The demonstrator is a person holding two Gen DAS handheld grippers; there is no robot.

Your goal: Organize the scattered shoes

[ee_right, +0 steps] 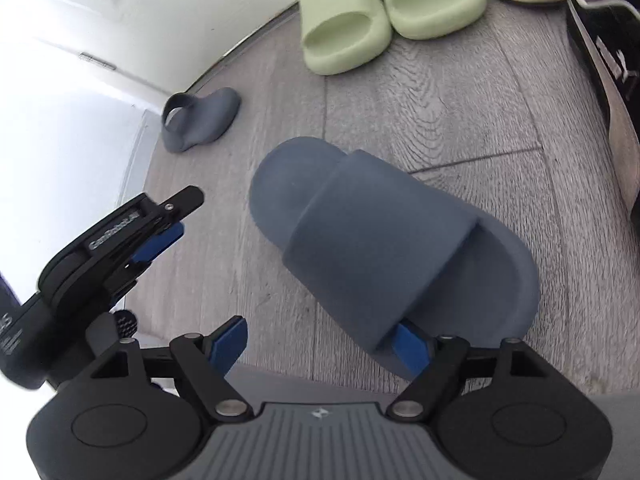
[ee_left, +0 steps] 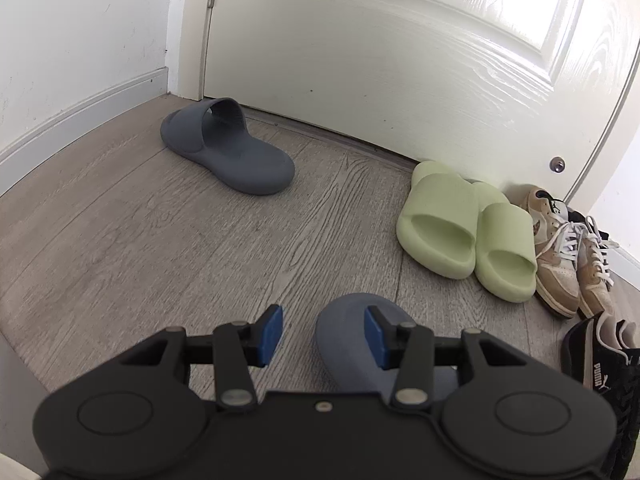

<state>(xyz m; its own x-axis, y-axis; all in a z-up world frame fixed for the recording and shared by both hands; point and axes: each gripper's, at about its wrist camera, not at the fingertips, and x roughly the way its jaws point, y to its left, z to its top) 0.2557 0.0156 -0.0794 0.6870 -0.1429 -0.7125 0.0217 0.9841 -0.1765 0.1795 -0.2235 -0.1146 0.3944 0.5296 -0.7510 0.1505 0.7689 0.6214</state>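
One grey-blue slide (ee_right: pixel 384 240) lies on the wood floor right in front of my right gripper (ee_right: pixel 318 344). That gripper is open: its right fingertip (ee_right: pixel 410 346) is tucked under the near edge of the strap, while its left pad (ee_right: pixel 228 342) stands apart from the slide. My left gripper (ee_left: pixel 324 334) hovers open and empty over the floor, with the same slide's toe (ee_left: pixel 348 332) showing behind its right finger. In the right wrist view the left gripper (ee_right: pixel 160 236) is to the slide's left. The matching slide (ee_left: pixel 228 152) sits alone by the door.
A pair of green slides (ee_left: pixel 464 232) stands against the white door (ee_left: pixel 400 60), with tan sneakers (ee_left: pixel 568 256) beside them and a black sneaker (ee_left: pixel 600 368) nearer on the right. A white wall with baseboard (ee_left: pixel 80 120) bounds the left. A door stop (ee_left: pixel 557 165) sits low on the door.
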